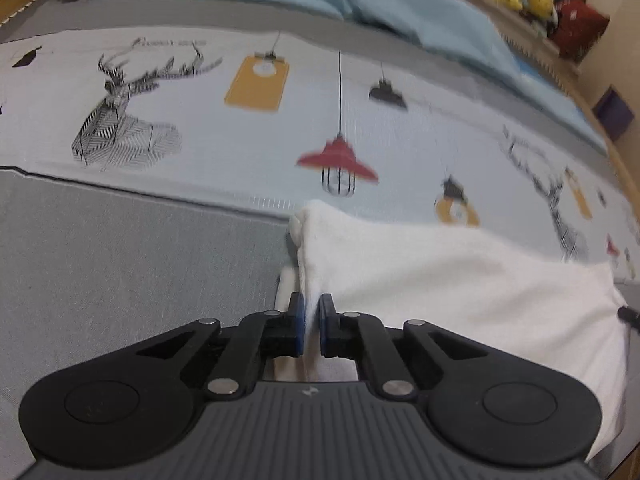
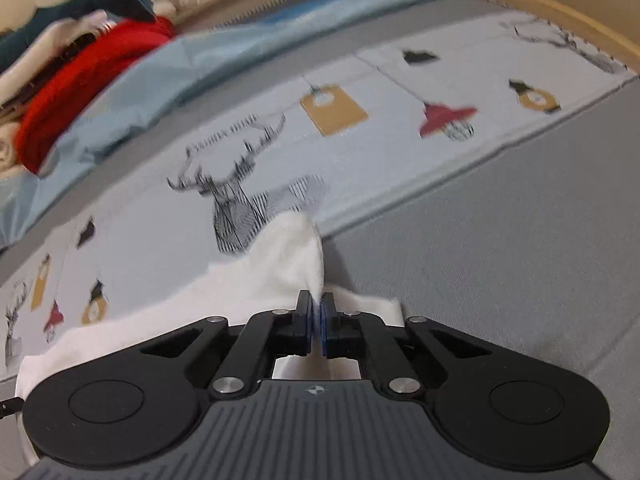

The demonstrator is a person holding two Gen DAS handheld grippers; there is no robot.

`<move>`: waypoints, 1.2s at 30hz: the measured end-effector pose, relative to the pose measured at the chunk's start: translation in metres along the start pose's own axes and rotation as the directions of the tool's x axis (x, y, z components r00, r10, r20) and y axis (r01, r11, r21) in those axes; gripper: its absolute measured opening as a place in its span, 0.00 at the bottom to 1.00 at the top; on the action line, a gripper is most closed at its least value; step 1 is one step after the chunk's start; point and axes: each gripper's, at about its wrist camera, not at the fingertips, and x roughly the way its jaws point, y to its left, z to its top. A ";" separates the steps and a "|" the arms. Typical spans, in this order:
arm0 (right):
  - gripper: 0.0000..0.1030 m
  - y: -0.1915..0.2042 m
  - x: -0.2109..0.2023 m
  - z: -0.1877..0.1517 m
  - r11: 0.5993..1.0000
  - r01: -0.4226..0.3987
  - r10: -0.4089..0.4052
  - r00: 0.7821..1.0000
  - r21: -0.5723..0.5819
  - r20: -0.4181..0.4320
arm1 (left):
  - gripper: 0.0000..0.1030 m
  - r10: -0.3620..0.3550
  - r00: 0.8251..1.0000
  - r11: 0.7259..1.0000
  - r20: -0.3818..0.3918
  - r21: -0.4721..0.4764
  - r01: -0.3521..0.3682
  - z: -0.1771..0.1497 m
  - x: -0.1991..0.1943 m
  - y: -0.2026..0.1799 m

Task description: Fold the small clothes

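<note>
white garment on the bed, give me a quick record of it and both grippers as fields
garment: white garment, one piece of cloth, lifted into a peak at each pinched spot
left gripper: left gripper shut on a bunched corner of the cloth
right gripper: right gripper shut on another bunched corner
surface: printed bedspread with deer and lamp motifs, grey band nearer the grippers
background: light blue bedding, red cloth behind it
image quality: motion blur in both views
</note>
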 end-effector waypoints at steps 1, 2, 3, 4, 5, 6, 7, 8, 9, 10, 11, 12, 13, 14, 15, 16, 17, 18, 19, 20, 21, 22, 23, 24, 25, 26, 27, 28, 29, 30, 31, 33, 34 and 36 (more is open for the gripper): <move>0.07 -0.002 -0.002 -0.001 1.000 0.017 -0.017 1.000 0.008 -0.017 | 0.08 -0.003 1.000 1.000 -0.025 0.001 0.003 -0.001 0.000 0.000; 0.07 -0.004 -0.005 -0.004 1.000 0.023 -0.023 0.999 0.005 -0.024 | 0.09 0.001 0.999 1.000 -0.045 -0.004 -0.001 -0.003 -0.002 0.000; 0.08 -0.006 -0.009 -0.005 1.000 0.021 -0.021 0.999 -0.004 -0.036 | 0.11 0.005 0.999 1.000 -0.051 -0.006 -0.005 -0.006 -0.005 0.001; 0.09 -0.008 -0.014 -0.008 1.000 0.013 -0.014 0.999 -0.013 -0.048 | 0.16 0.001 0.999 1.000 -0.051 -0.007 -0.002 -0.008 -0.009 0.001; 0.12 -0.011 -0.019 -0.012 1.000 0.003 -0.005 0.998 -0.025 -0.068 | 0.20 -0.010 0.998 1.000 -0.055 -0.004 0.010 -0.012 -0.014 0.002; 0.16 -0.014 -0.022 -0.016 0.999 -0.006 0.002 0.996 -0.038 -0.090 | 0.22 -0.028 0.997 1.000 -0.066 0.003 0.029 -0.017 -0.019 0.002; 0.18 -0.018 -0.025 -0.022 0.999 -0.019 0.013 0.992 -0.051 -0.122 | 0.23 -0.043 0.995 0.999 -0.088 0.018 0.045 -0.023 -0.022 0.001; 0.19 -0.022 -0.027 -0.028 0.998 -0.039 0.029 0.987 -0.058 -0.160 | 0.24 -0.046 0.992 0.998 -0.120 0.044 0.052 -0.030 -0.024 0.000; 0.19 -0.025 -0.030 -0.036 0.996 -0.056 0.043 0.980 -0.065 -0.194 | 0.24 -0.039 0.988 0.996 -0.149 0.075 0.051 -0.036 -0.026 -0.001; 0.19 -0.028 -0.034 -0.043 0.994 -0.072 0.052 0.974 -0.086 -0.220 | 0.24 -0.033 0.985 0.993 -0.172 0.105 0.052 -0.043 -0.027 -0.003; 0.19 -0.029 -0.039 -0.050 0.989 -0.081 0.050 0.969 -0.122 -0.241 | 0.24 -0.030 0.979 0.989 -0.200 0.136 0.058 -0.051 -0.029 -0.004; 0.20 -0.030 -0.041 -0.057 0.983 -0.089 0.046 0.965 -0.158 -0.258 | 0.24 -0.028 0.973 0.986 -0.228 0.156 0.065 -0.059 -0.029 -0.004; 0.20 -0.032 -0.045 -0.063 0.976 -0.101 0.046 0.961 -0.193 -0.271 | 0.24 -0.022 0.967 0.983 -0.254 0.172 0.068 -0.066 -0.029 -0.003; 0.20 -0.032 -0.049 -0.068 0.970 -0.109 0.045 0.959 -0.218 -0.279 | 0.24 -0.010 0.961 0.979 -0.278 0.193 0.066 -0.073 -0.028 -0.002; 0.20 -0.034 -0.052 -0.071 0.966 -0.114 0.044 0.956 -0.230 -0.290 | 0.24 0.002 0.955 0.974 -0.297 0.215 0.064 -0.080 -0.027 -0.001; 0.20 -0.037 -0.053 -0.074 0.965 -0.118 0.041 0.949 -0.233 -0.312 | 0.24 0.013 0.949 0.970 -0.314 0.234 0.064 -0.086 -0.027 -0.001; 0.20 -0.040 -0.053 -0.078 0.965 -0.121 0.036 0.940 -0.234 -0.340 | 0.24 0.020 0.944 0.966 -0.329 0.249 0.066 -0.092 -0.027 0.001; 0.20 -0.043 -0.053 -0.081 0.962 -0.123 0.027 0.931 -0.243 -0.363 | 0.24 0.027 0.939 0.961 -0.342 0.267 0.070 -0.097 -0.027 0.001; 0.20 -0.042 -0.054 -0.085 0.955 -0.123 0.011 0.924 -0.271 -0.381 | 0.22 0.033 0.936 0.954 -0.351 0.290 0.075 -0.101 -0.028 -0.001; 0.20 -0.041 -0.056 -0.087 0.946 -0.127 0.001 0.921 -0.298 -0.388 | 0.17 0.036 0.936 0.948 -0.351 0.309 0.079 -0.103 -0.030 -0.002; 0.16 -0.039 -0.058 -0.089 0.937 -0.131 -0.004 0.922 -0.323 -0.388 | 0.12 0.032 0.936 0.943 -0.350 0.321 0.089 -0.105 -0.033 -0.003; 0.10 -0.037 -0.062 -0.089 0.930 -0.137 -0.004 0.924 -0.341 -0.382 | 0.06 0.021 0.936 0.938 -0.351 0.330 0.103 -0.107 -0.036 -0.005; 0.04 -0.037 -0.066 -0.087 0.929 -0.138 0.003 0.930 -0.343 -0.367 | 0.06 0.020 0.940 0.934 -0.340 0.342 0.104 -0.108 -0.040 -0.006; 0.03 -0.039 -0.071 -0.083 0.935 -0.138 0.016 0.936 -0.327 -0.350 | 0.05 0.020 0.945 0.930 -0.325 0.353 0.102 -0.108 -0.044 -0.006; 0.03 -0.044 -0.076 -0.077 0.948 -0.138 0.038 0.944 -0.288 -0.328 | 0.04 0.011 0.949 0.930 -0.316 0.352 0.107 -0.108 -0.048 -0.005; 0.03 -0.051 -0.079 -0.071 0.960 -0.137 0.056 0.949 -0.244 -0.312 | 0.04 -0.005 0.951 0.932 -0.310 0.342 0.116 -0.108 -0.052 -0.003; 0.03 -0.055 -0.080 -0.069 0.965 -0.131 0.055 0.948 -0.226 -0.314 | 0.04 -0.005 0.950 0.934 -0.311 0.339 0.116 -0.108 -0.053 0.000; 0.03 -0.056 -0.077 -0.072 0.962 -0.122 0.035 0.942 -0.243 -0.335 | 0.04 0.018 0.947 0.932 -0.320 0.348 0.099 -0.110 -0.052 0.003; 0.03 -0.053 -0.073 -0.078 0.954 -0.111 0.005 0.935 -0.280 -0.354 | 0.04 0.053 0.940 0.929 -0.336 0.363 0.077 -0.113 -0.048 0.004; 0.03 -0.048 -0.070 -0.085 0.936 -0.104 -0.031 0.927 -0.336 -0.373 | 0.04 0.065 0.934 0.926 -0.351 0.371 0.075 -0.116 -0.046 0.004; 0.03 -0.043 -0.068 -0.090 0.922 -0.101 -0.054 0.922 -0.373 -0.383 | 0.04 0.070 0.930 0.921 -0.361 0.382 0.079 -0.118 -0.046 0.003; 0.04 -0.040 -0.065 -0.089 0.920 -0.091 -0.068 0.921 -0.380 -0.385 | 0.05 0.078 0.927 0.917 -0.366 0.391 0.078 -0.117 -0.047 0.000; 0.04 -0.040 -0.066 -0.086 0.927 -0.088 -0.064 0.921 -0.364 -0.386 | 0.07 0.077 0.930 0.919 -0.360 0.387 0.074 -0.115 -0.049 0.001; 0.07 -0.042 -0.067 -0.081 0.938 -0.065 -0.072 0.924 -0.342 -0.374 | 0.10 0.071 0.943 0.926 -0.325 0.373 0.059 -0.108 -0.054 0.000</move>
